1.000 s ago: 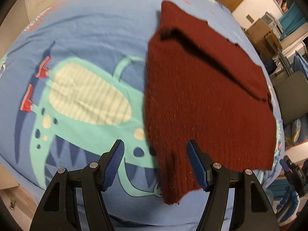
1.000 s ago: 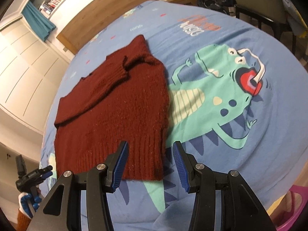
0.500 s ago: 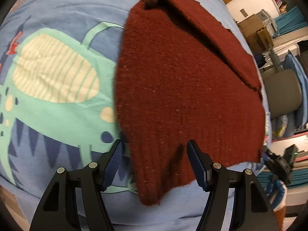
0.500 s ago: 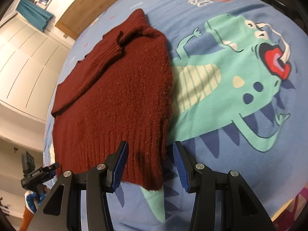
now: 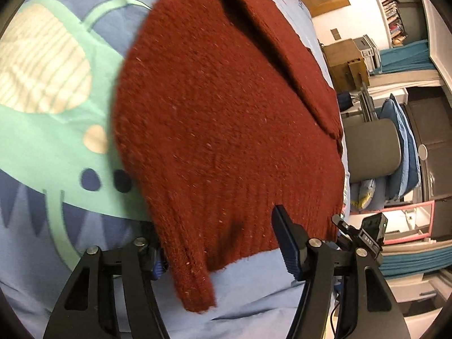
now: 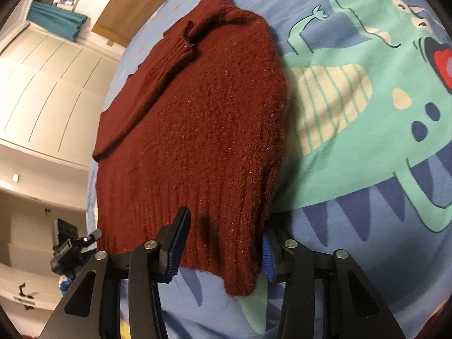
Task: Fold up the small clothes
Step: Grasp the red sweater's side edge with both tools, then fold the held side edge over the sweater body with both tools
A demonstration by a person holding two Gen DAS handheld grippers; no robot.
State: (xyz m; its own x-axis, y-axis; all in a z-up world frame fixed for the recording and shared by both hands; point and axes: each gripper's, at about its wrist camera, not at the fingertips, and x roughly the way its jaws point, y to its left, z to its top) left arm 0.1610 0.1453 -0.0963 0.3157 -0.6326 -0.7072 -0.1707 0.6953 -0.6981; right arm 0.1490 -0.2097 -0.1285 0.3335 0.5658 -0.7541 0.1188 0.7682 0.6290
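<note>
A dark red knitted sweater (image 5: 226, 130) lies flat on the blue bedspread with a green dinosaur print (image 5: 50, 147), its ribbed hem at the near edge. The left gripper (image 5: 223, 250) and right gripper (image 6: 223, 247) each straddle a hem corner; their jaws have just been closing, with the cloth between them. Whether the pads yet press the knit cannot be told.

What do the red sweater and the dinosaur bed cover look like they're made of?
Red sweater: thick, fuzzy knit, probably wool or acrylic, with visible stitch rows, a ribbed hem and pale flecks. Bed cover: smooth, matte woven fabric, likely cotton, with a flat printed dinosaur and soft creases.
</note>
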